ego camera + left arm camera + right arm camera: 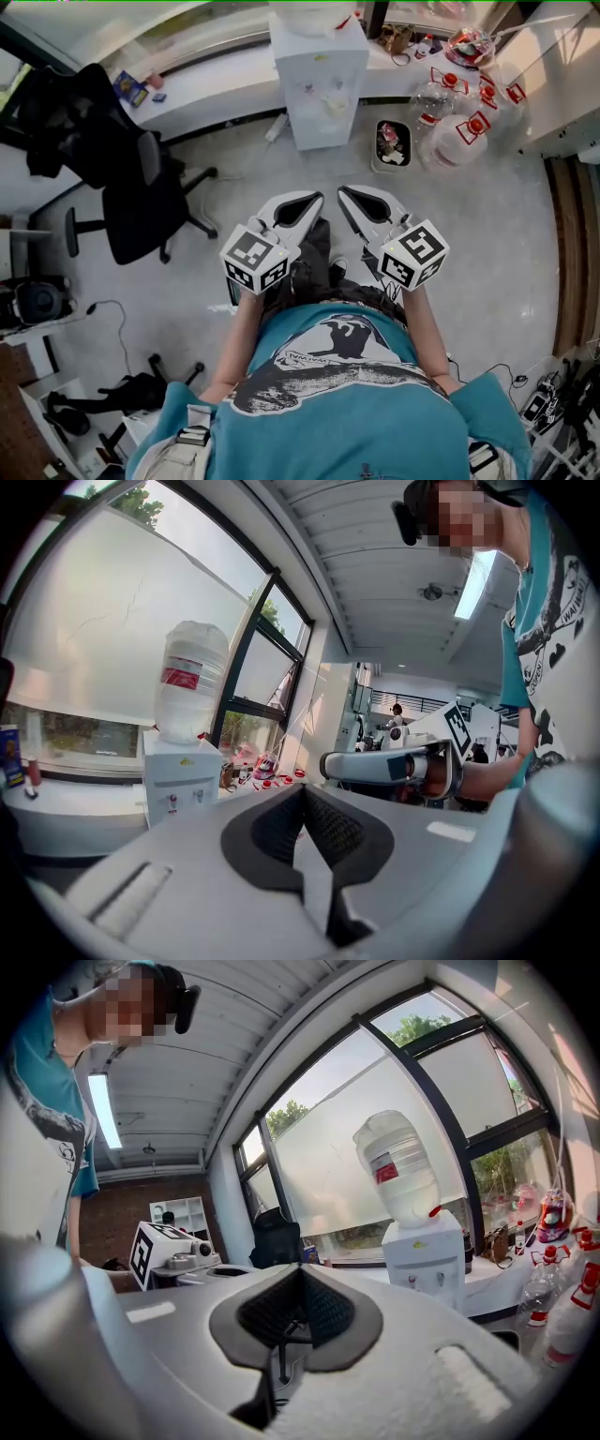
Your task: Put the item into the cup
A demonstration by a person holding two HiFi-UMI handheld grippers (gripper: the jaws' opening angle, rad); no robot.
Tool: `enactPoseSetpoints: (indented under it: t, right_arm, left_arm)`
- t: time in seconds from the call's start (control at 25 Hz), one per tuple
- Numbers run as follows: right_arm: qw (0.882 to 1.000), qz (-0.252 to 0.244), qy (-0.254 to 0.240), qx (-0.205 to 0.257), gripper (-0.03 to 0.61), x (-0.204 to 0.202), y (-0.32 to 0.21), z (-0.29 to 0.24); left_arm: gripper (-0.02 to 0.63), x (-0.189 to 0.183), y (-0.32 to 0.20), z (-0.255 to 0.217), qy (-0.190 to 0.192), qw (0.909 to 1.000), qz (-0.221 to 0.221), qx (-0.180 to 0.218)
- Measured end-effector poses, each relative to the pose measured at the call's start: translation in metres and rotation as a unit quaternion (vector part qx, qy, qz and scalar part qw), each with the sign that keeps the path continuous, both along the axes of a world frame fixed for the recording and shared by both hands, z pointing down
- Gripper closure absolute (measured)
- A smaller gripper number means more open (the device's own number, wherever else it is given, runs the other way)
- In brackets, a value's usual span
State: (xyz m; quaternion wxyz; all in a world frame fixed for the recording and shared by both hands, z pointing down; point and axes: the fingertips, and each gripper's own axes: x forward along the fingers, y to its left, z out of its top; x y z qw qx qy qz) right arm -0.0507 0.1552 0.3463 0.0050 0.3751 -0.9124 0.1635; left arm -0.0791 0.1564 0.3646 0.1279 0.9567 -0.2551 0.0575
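Observation:
No cup and no loose item shows in any view. I hold both grippers level in front of my body, above the floor, tips close together. My left gripper has its dark pads pressed together with nothing between them. My right gripper is shut too and holds nothing. In the left gripper view the right gripper shows at the right, with a hand behind it. The left gripper's marker cube shows at the left of the right gripper view.
A white water dispenser stands ahead against a long window counter. Several large bottles with red caps and a small bin sit to its right. A black office chair stands at the left. Cables lie on the floor.

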Motion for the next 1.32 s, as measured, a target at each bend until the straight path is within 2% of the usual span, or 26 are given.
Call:
enactPoseSetpoints:
  t: [0.56,1.32]
  right_arm:
    - [0.999,-0.006,0.038,0.017,0.577,-0.001,0.012,-0.002]
    - [0.999,0.001,0.042,0.005,0.577,0.002,0.017,0.007]
  left_arm:
    - [0.601,0.011,0.014,-0.004,-0.006,0.9997,0.022,0.01]
    - [0.601,0.023,0.03,0.008,-0.029,0.9983,0.05,0.004]
